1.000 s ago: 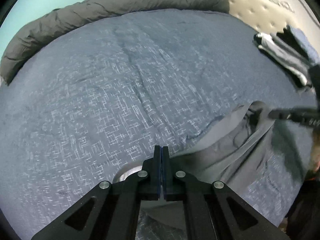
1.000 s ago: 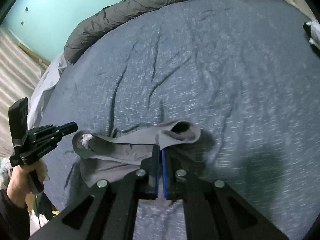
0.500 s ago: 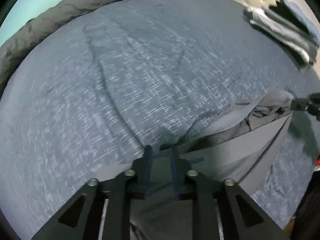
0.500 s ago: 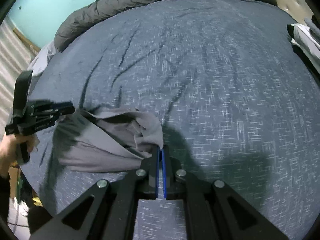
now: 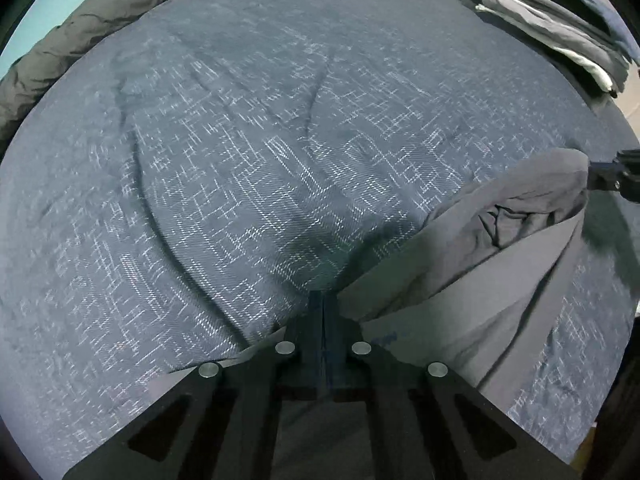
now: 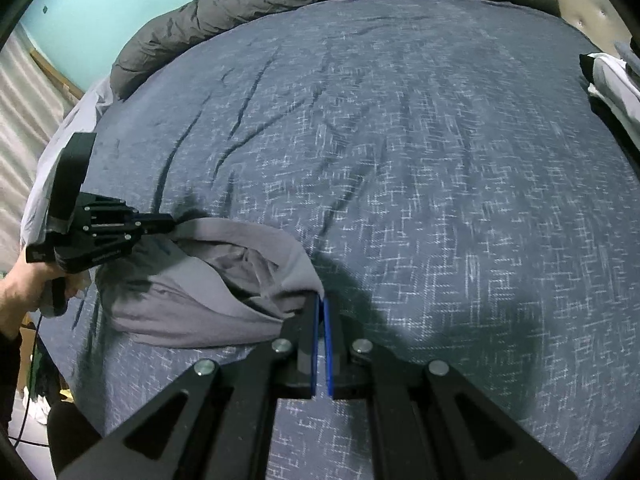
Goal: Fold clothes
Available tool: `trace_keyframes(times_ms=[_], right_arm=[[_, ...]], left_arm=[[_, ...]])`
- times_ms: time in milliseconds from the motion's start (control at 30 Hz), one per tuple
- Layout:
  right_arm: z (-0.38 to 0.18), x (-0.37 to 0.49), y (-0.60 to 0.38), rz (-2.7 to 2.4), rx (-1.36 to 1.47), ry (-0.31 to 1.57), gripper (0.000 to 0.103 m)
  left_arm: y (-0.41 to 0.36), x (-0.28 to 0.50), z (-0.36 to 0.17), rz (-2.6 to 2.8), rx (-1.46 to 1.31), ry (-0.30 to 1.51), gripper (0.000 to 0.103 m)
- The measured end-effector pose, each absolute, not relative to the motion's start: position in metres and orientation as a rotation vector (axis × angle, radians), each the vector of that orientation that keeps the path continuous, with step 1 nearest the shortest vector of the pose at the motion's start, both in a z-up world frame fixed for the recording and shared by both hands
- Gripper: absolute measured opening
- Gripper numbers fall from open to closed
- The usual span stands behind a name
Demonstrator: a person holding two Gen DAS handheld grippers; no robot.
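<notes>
Left gripper [image 5: 322, 300] is pressed together on one edge of the grey garment [image 5: 496, 256]; right gripper [image 6: 321, 304] is pinched on the other. Between them the garment is held bunched over the blue bed [image 6: 420, 140], near folded clothes [image 5: 560, 36] far right.

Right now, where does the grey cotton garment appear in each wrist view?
Left wrist view: the grey cotton garment lies lower right, stretched between both grippers.
Right wrist view: the same garment lies lower left, bunched on the blue patterned bedspread.
Shared landmark: the dark grey rolled duvet along the far bed edge.
</notes>
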State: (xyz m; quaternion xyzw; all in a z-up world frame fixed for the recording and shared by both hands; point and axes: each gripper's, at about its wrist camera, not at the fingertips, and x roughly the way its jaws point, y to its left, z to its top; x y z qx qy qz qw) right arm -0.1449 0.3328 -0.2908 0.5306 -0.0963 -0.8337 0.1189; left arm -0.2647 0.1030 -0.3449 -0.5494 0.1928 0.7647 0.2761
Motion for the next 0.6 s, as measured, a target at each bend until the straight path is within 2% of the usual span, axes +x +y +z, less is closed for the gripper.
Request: trace_keyframes(times_ms=[367, 500, 600], right_arm=[[-0.256, -0.144, 0.324, -2.473, 1.476, -0.223, 0.002], [-0.259, -0.147, 0.311, -2.471, 1.525, -0.074, 0.002], [-0.268, -0.153, 0.323, -2.495, 1.579, -0.109, 0.002]], left_arm=[[0.046, -0.26, -0.302, 2.172, -1.415, 0.387, 0.0], [0.059, -0.248, -0.3, 2.185, -1.416, 0.443, 0.0], [0.052, -0.247, -0.303, 2.22, -1.448, 0.418, 0.0]])
